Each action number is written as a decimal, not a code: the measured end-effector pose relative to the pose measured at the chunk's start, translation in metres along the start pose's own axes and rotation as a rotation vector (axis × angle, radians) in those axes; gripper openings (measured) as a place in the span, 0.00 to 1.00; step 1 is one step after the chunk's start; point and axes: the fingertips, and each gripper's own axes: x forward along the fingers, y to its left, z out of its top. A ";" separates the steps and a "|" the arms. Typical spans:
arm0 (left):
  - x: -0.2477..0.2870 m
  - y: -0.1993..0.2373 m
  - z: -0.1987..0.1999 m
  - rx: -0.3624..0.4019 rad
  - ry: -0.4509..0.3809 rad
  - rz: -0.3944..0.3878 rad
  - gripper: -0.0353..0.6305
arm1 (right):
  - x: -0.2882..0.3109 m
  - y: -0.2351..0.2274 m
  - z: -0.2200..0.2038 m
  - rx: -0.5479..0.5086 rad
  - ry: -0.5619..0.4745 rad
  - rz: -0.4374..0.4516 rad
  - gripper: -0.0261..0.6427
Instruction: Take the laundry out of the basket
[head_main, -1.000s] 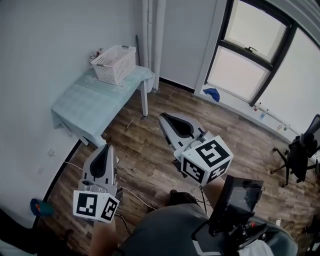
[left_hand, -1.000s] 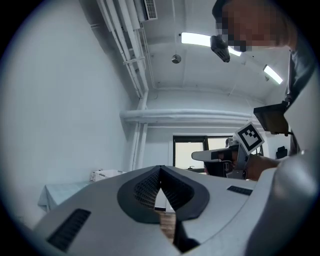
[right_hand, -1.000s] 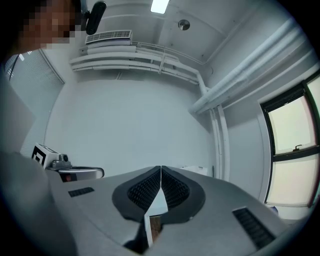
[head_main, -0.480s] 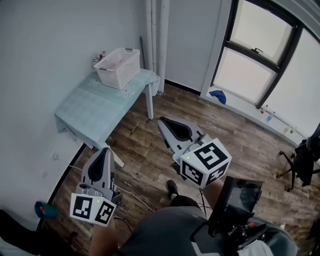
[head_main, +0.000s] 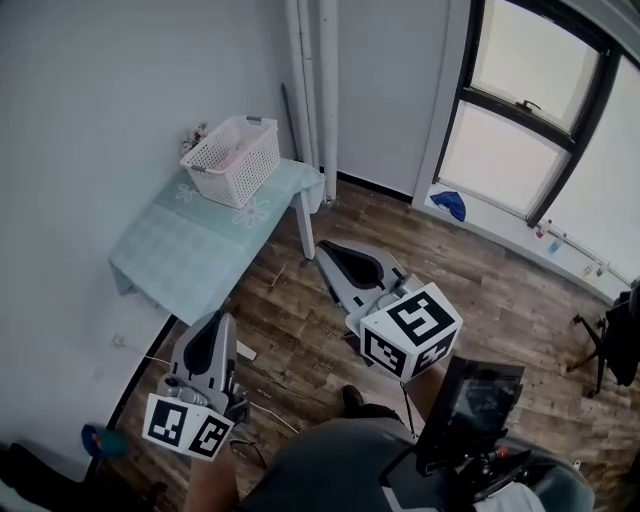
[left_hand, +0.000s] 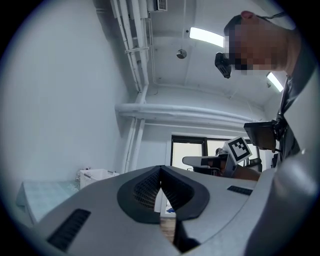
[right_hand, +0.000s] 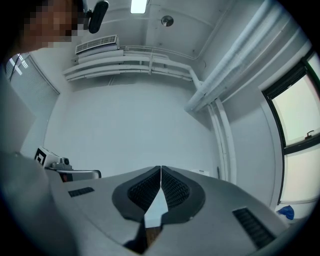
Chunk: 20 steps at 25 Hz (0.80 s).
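So, at the far left of the head view, a small blue thing (head_main: 103, 440) is spotted low down by the wall, too small to be identified. Just right of it, a pale green table (head_main: 175, 255) is set along the wall, and the white basket (head_main: 232, 160) is parked on its far end, close to the room's corner. Something pinkish, the laundry (head_main: 236, 152), can just about be made out inside the basket through the mesh, so it's all in there. A bit of clutter (head_main: 193, 133) is tucked between the basket and the wall, but what it is can't be told. The left gripper (head_main: 222, 320) is held low over the wood floor (head_main: 500, 290) off the table's near end, well apart from the basket. In the left gripper view its jaws are seen pressed together at the tips, with nothing caught between them. A couple of white pipes (head_main: 315, 90) are run up the wall behind the table. The right gripper (head_main: 323, 248) is held out over the floor just right of the table's leg, also well apart from the basket. Its jaws are closed tip to tip too, and nothing is gripped. Further right, a blue rag (head_main: 450, 205) is left on the floor under the dark-framed window (head_main: 530, 110), and a dark chair (head_main: 618, 345) is cut off at the right edge.
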 end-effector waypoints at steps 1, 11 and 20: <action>0.011 0.001 0.000 0.006 0.001 -0.002 0.07 | 0.004 -0.010 0.000 0.003 0.000 0.002 0.06; 0.123 -0.005 -0.006 0.068 0.024 -0.051 0.07 | 0.036 -0.109 0.000 0.029 -0.002 0.024 0.06; 0.184 0.004 -0.018 0.067 0.057 0.007 0.07 | 0.052 -0.173 0.002 0.054 -0.020 0.035 0.06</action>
